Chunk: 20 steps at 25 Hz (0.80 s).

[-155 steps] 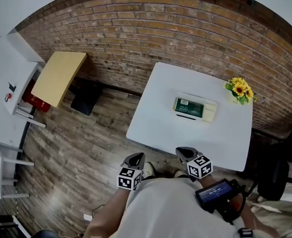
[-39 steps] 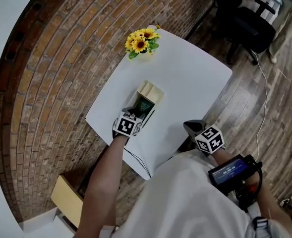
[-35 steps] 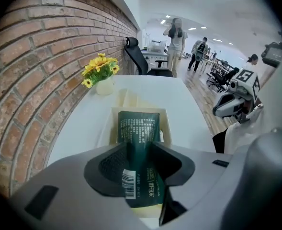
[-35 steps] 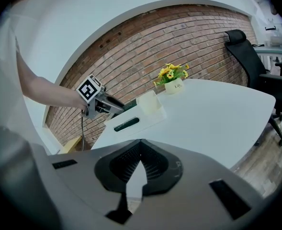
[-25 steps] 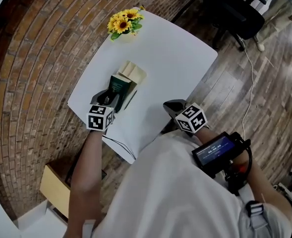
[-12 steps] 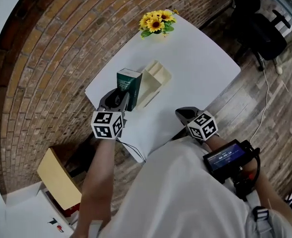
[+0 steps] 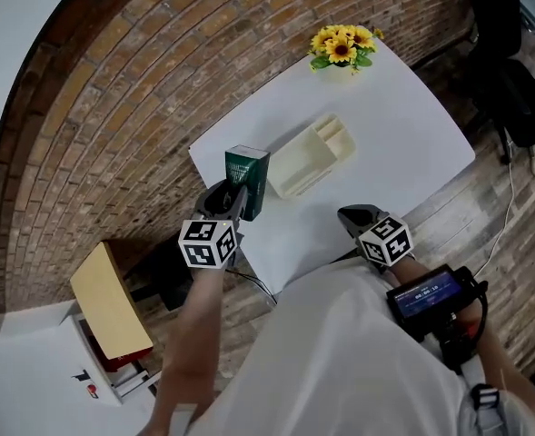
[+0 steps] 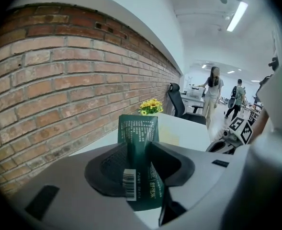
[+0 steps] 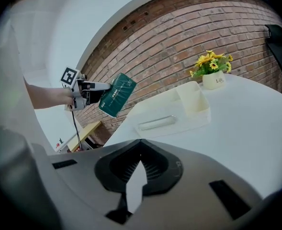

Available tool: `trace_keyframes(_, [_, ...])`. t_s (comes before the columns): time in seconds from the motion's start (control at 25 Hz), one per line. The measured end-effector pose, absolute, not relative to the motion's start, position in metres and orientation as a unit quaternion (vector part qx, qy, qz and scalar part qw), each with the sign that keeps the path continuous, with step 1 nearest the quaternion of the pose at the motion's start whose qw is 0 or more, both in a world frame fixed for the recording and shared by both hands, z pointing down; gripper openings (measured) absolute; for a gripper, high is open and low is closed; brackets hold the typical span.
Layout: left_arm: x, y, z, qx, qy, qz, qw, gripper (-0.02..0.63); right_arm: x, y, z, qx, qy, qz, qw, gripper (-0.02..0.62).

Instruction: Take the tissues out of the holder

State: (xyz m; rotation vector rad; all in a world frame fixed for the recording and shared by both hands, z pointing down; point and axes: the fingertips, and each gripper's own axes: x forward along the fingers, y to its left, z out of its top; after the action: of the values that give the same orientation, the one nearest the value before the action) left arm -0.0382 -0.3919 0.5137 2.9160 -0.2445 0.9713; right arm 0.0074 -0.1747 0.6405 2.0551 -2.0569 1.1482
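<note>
Left gripper view: green tissue pack [image 8: 140, 143] clamped between the 2 jaws, pads pressing both flat sides, jaws about half apart, barcode end nearest the camera. Head view: left gripper [image 7: 232, 200] holds the pack [image 7: 247, 182] up in the air over the table's left corner, just left of the cream holder [image 7: 312, 157] and not touching it. Right gripper view: pack [image 9: 117, 94] tilted, off the surface, left of the holder [image 9: 188, 110]. Holder lies on the white table [image 7: 394, 143]. Right gripper [image 7: 354, 215] hangs at the table's near edge, jaw tips closed together, nothing between them. Sunflower pot [image 7: 341, 45] at the far corner. Brick wall [image 7: 158, 53] behind.
</note>
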Motion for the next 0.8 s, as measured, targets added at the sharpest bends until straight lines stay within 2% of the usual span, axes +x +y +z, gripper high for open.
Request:
trace_keyframes(0.4, [-0.103,-0.404,0.587,0.898,-0.145,0.406,0.082,0.162,-0.003,-0.187,0.641,0.646,-0.668,0.368,0.021,0.006])
trace_keyframes(0.6, [-0.115,-0.418,0.621,0.867,-0.205,0.431,0.143,0.163,0.002,-0.179,0.642,0.656,-0.656,0.373,0.021,0.006])
trace_keyframes(0.8, [-0.112,-0.427,0.643,0.849,-0.238,0.440,0.169,0.163,0.005,-0.175,0.644,0.664,-0.647,0.374,0.020,0.006])
